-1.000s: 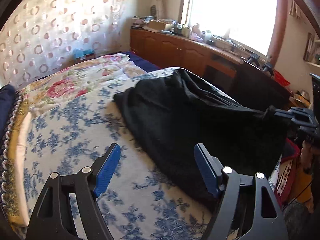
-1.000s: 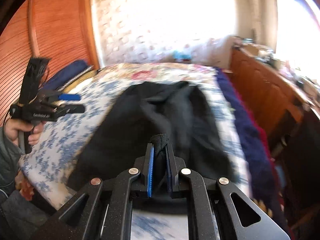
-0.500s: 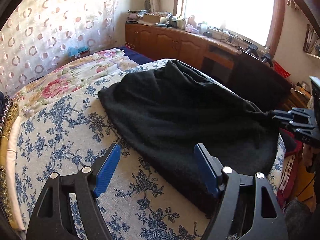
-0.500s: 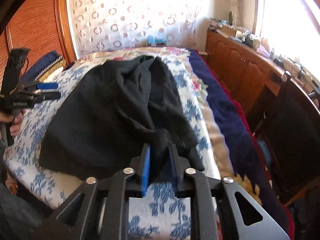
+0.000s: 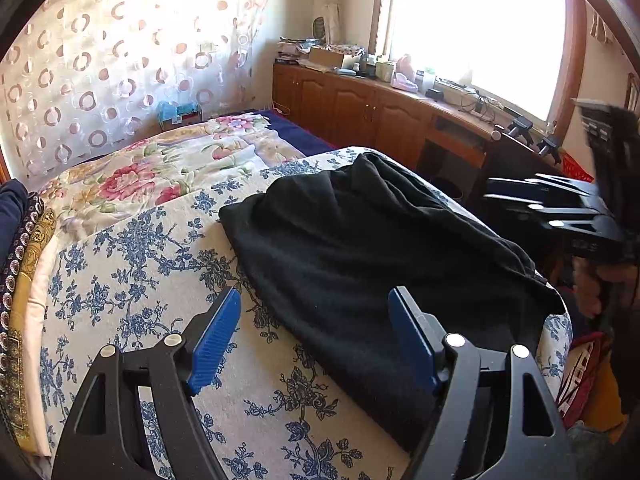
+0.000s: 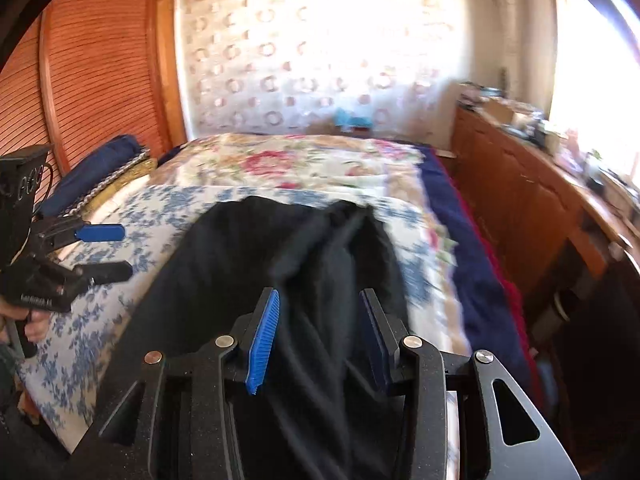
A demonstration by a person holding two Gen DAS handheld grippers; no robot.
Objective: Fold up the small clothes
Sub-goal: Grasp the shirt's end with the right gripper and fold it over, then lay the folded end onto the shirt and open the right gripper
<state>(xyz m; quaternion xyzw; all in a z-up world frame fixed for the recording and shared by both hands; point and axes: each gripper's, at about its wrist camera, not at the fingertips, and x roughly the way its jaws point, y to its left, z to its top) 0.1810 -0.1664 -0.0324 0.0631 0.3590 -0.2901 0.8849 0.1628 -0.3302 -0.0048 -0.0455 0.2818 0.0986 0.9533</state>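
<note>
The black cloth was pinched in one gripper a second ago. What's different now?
The right gripper has let go: its jaws, shut on a bunched fold of the black cloth a second ago, are opening, with the cloth lying loose between them. The cloth has dropped flatter onto the blue-flowered bedspread. The left gripper stays wide open above the cloth's near edge, holding nothing.

Home bedroom: bed [image 5: 120, 264] w/ floral covers, patterned curtain [image 5: 100, 80], cluttered wooden cabinets [image 5: 360, 108] under window [image 5: 476, 28]
</note>
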